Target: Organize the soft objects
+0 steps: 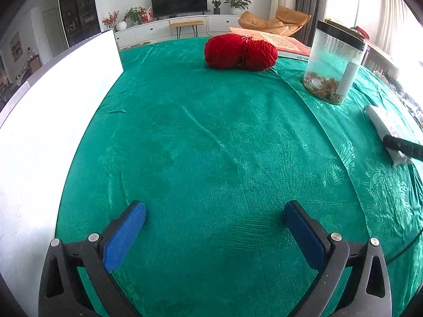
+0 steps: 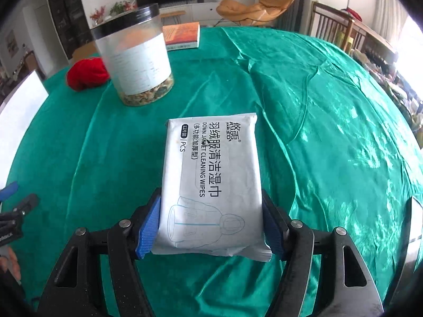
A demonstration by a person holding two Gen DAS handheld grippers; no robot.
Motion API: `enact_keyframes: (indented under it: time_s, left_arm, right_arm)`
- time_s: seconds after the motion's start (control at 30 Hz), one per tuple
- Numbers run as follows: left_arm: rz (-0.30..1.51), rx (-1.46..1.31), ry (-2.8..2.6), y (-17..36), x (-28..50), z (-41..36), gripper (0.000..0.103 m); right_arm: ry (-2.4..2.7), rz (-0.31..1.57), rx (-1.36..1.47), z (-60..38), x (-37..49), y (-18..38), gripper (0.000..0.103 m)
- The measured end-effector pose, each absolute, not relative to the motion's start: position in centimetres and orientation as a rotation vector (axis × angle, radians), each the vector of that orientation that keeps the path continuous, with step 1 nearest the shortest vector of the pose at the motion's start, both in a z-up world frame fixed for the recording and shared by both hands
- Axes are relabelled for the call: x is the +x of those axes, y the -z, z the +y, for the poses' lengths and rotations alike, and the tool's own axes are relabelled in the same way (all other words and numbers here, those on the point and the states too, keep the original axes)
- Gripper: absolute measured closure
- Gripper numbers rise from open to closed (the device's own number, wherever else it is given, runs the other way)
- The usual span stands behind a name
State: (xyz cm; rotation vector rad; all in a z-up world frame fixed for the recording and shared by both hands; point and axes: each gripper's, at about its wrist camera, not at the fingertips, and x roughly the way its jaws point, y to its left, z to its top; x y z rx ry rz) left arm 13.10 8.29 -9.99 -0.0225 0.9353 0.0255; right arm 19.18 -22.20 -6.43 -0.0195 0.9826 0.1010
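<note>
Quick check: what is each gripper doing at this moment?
Left gripper: open, nothing between its jaws.
Right gripper: shut on the wipes pack, pads pressing both its long edges.

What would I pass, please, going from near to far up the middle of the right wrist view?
Right claw closed on the wipes pack → clear jar with black lid → orange book at the far table edge. The red yarn lies left of the jar at similar depth, so I leave it unranked.
</note>
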Motion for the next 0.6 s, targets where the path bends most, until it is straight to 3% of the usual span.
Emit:
enact_keyframes:
  time_s: [0.23, 0.6]
  left_arm:
    - [0.935, -0.022, -0.026, 10.0, 13.1, 8.3, 0.000]
    - [0.934, -0.022, -0.025, 10.0, 13.1, 8.3, 0.000]
  right_arm:
    - [-0.133, 0.963, 0.064, -23.0, 26.5, 6.1, 0.029]
    - [-0.055, 0.812, 0.099, -24.3, 15.9, 4.7, 0.026]
